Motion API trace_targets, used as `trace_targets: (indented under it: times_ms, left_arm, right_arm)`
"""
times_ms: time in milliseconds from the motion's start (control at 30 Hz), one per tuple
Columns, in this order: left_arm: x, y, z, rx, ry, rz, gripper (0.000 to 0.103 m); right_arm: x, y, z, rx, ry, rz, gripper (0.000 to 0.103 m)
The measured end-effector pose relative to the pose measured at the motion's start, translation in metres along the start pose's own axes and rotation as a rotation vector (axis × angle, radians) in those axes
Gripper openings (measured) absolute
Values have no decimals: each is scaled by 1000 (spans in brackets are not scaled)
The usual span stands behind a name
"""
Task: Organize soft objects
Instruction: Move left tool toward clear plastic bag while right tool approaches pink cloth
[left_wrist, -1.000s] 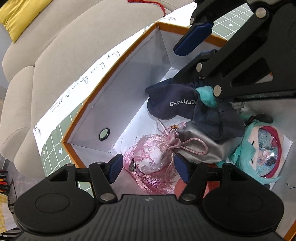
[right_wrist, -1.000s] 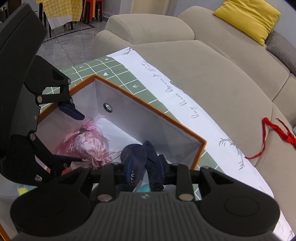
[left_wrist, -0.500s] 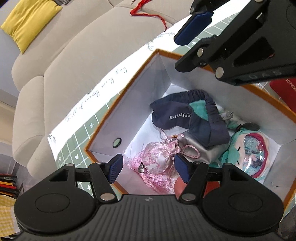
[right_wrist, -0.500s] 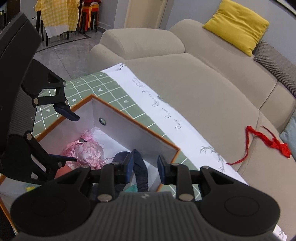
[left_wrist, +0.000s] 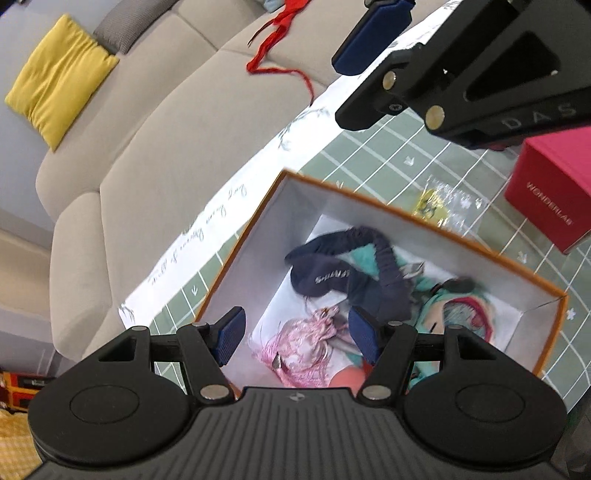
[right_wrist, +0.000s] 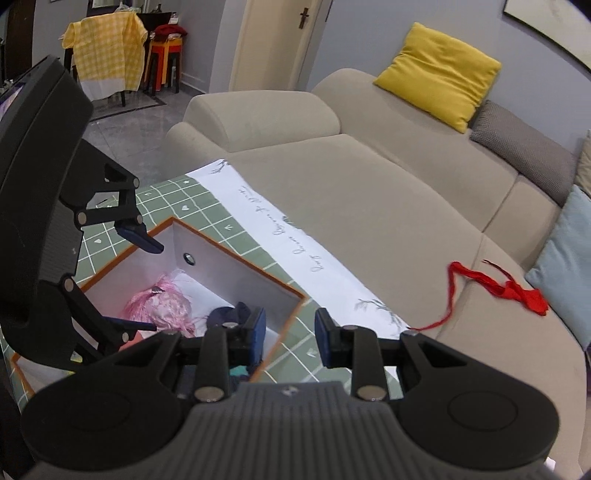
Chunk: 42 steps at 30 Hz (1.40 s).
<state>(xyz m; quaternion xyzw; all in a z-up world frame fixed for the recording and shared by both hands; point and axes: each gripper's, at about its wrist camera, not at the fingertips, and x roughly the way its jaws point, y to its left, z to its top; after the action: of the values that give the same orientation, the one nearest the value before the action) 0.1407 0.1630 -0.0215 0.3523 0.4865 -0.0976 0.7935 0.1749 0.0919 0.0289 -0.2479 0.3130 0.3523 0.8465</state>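
An orange-rimmed white box (left_wrist: 424, 221) holds soft things: a navy pouch with an elastic band (left_wrist: 332, 275), a pink tasselled pouch (left_wrist: 303, 343) and a teal plush doll (left_wrist: 454, 314). My left gripper (left_wrist: 295, 338) is open and empty above the box's near end. My right gripper (right_wrist: 290, 339) is open and empty above the box's far corner (right_wrist: 295, 295); it also shows at the top of the left wrist view (left_wrist: 373, 40). A red ribbon (right_wrist: 498, 288) lies on the beige sofa (right_wrist: 369, 206), also seen in the left wrist view (left_wrist: 277, 48).
The box stands on a green grid tablecloth (left_wrist: 406, 147) with a white lettered border (right_wrist: 295, 251). A red box (left_wrist: 550, 192) and a small clear packet (left_wrist: 439, 206) lie beyond it. A yellow cushion (right_wrist: 439, 70) rests on the sofa back.
Both grippers have risen away from the box. My right gripper has let go of the navy pouch, opened, and swung toward the sofa. The pouch now lies in the box.
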Motion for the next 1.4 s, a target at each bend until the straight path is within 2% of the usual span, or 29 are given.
trace_targets:
  times_ms: [400,600,833,1133,1400]
  left_arm:
    - [-25,-48,42,70,-44,3,82]
    - [-23,-75,60,135,-42,4,82]
    - [-17,-101,76,135,-60,-23,84]
    - [15,-136,84,227,-4,-41,85]
    - [46,-150,85,254,46,-91,85]
  right_arm:
    - [-53,-55,-50,59,-7,-89,28]
    - [-78,-85,-85,113,-5,-126,29]
    - [-100,-118,-133,177,17,-149,32]
    - [-95,-160,-196,318,58,-164,33]
    - [-68,-181,-253,406,133,-132,37]
